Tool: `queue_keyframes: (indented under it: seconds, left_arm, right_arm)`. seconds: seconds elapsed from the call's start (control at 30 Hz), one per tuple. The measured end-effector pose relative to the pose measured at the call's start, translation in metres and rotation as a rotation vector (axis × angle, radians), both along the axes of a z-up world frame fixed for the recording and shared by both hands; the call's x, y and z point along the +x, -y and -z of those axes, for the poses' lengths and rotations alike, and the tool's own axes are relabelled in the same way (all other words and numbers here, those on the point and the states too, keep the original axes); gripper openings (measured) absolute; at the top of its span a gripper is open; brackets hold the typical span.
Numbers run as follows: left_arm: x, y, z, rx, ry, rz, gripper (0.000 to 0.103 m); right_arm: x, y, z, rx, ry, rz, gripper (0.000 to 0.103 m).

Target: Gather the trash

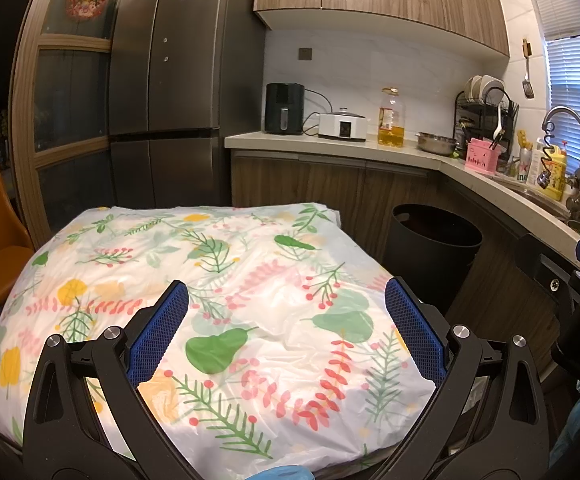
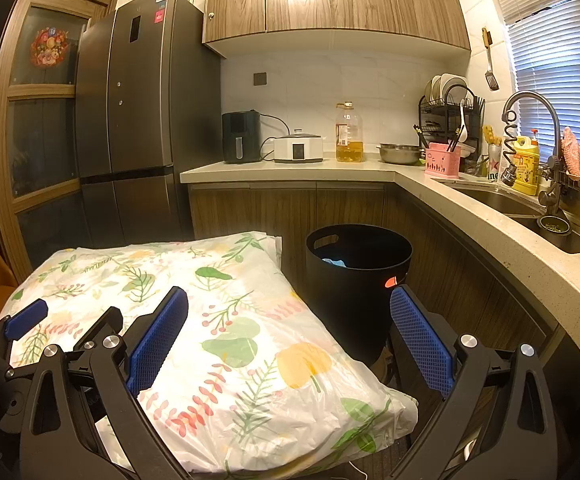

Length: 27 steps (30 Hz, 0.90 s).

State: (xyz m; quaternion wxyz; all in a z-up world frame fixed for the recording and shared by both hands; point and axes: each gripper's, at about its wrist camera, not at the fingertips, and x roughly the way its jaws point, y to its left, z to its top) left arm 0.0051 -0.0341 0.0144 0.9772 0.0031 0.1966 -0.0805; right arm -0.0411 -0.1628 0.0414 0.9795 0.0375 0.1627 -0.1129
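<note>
— Black plastic bin (image 2: 357, 280) on the floor, tucked into the corner where the cabinets meet, just beside the far right edge of the worktop (image 1: 218, 280). Something blue (image 2: 335, 262) down inside it, likely trash already dropped.

— And on the worktop itself?

— Covered by a floral plastic sheet (image 2: 218, 320), crinkled, draped over the edges. No loose trash visible on it from either view. Only a scrap of blue (image 1: 280, 473) at the near edge in the left view, half cut off; hard to say what.

— Left hand-held gripper (image 1: 286, 336)?

— Spread wide, blue pads apart, nothing between them. Hovers low over the near part of the sheet, pointed across it toward the fridge (image 1: 170, 80).

— Right hand-held gripper (image 2: 290, 336)?

— Also released, jaws wide, empty. Held over the sheet's right edge, facing the bin, probably because that side is closest to the drop point.

— Why the bin there?

— Seemingly placed for a short reach from the worktop edge; open top, no lid to handle.

— Stage of the task?

— Judging by the empty grippers and bare sheet, either between pieces or close to finished. Blue scrap at the near edge worth checking next.
</note>
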Motion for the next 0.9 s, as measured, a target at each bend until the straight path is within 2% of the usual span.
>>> queue_keyframes:
  seconds: [0.43, 0.57, 0.63, 0.9]
  left_arm:
    - [-0.001, 0.0017, 0.0001, 0.0, 0.002, 0.009, 0.097]
    - [-0.0017, 0.005, 0.0017, 0.013, -0.008, 0.029, 0.083]
    - [-0.0021, 0.0067, 0.0026, 0.019, -0.01, 0.04, 0.081]
    - [-0.004, 0.0048, 0.0041, 0.021, -0.01, 0.032, 0.083]
  right_arm:
    - [0.0, 0.0002, 0.0006, 0.0, -0.001, 0.001, 0.097]
    - [0.0, -0.0007, -0.0016, 0.003, -0.001, 0.003, 0.097]
    - [-0.0002, -0.0013, -0.0034, 0.004, 0.0, 0.004, 0.097]
    - [-0.0004, -0.0009, -0.0049, 0.009, 0.0, 0.005, 0.097]
